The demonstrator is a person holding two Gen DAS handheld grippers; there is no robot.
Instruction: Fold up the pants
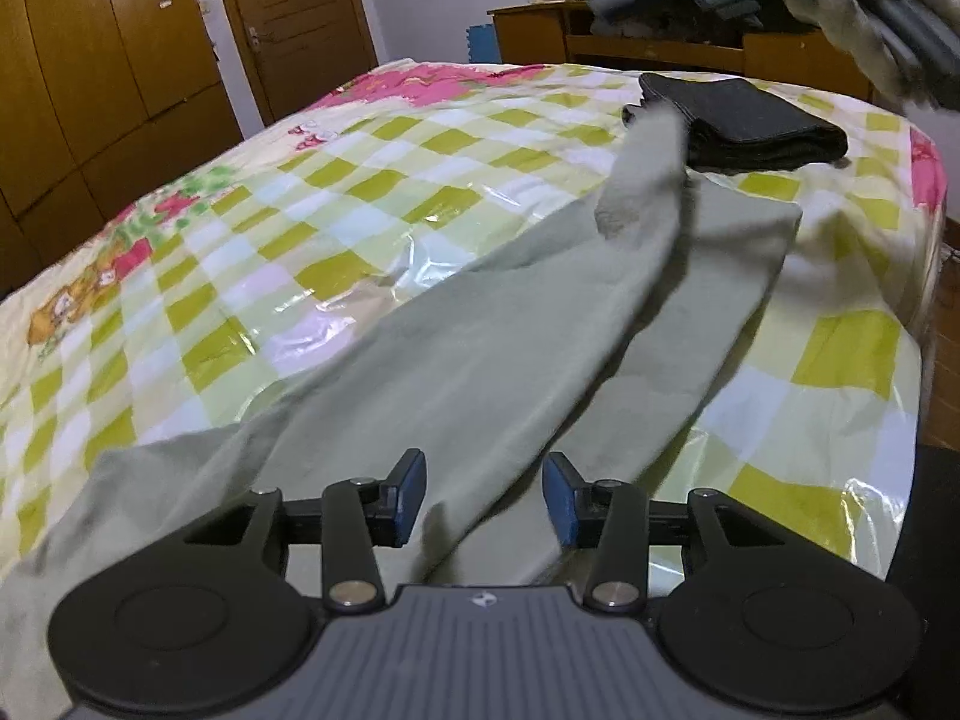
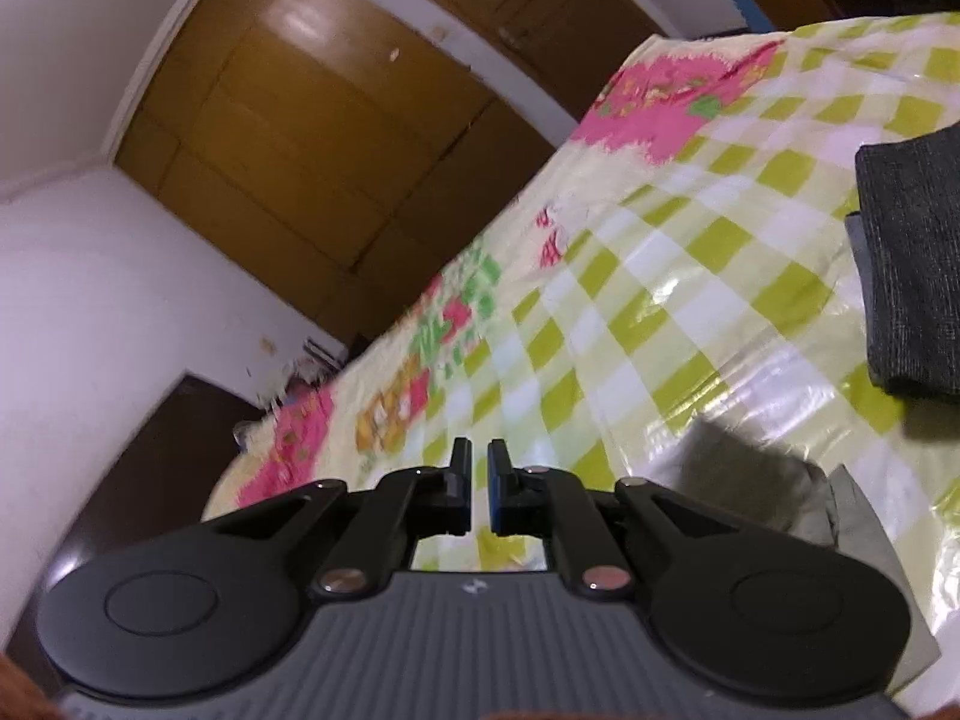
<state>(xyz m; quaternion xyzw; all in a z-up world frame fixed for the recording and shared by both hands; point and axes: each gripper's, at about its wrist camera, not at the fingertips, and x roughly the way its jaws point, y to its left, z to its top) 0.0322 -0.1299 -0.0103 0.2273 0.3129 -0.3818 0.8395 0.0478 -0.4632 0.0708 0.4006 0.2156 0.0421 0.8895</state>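
My left hand-held gripper (image 1: 485, 498) hovers low over the pale green pants (image 1: 456, 360), jaws spread wide with nothing between them; the blue pads (image 1: 414, 495) sit just above the fabric. The pants lie on the bed (image 1: 252, 192), stretched diagonally across its glossy yellow-green checked cover, waist end near me, legs running away toward the far right. One leg end (image 1: 645, 174) is lifted off the cover and blurred. Just beyond it sits a folded dark garment (image 1: 750, 120), near the bed's far right corner.

My right hand-held gripper (image 2: 479, 486) is tilted, jaws nearly together with only a thin slit left, and I see nothing pinched between them. A bit of pale green cloth (image 2: 744, 480) shows just right of it, partly hidden behind the gripper body. The dark garment (image 2: 918, 264) appears at the right edge there. Brown wardrobe doors (image 1: 90, 90) stand behind the bed.
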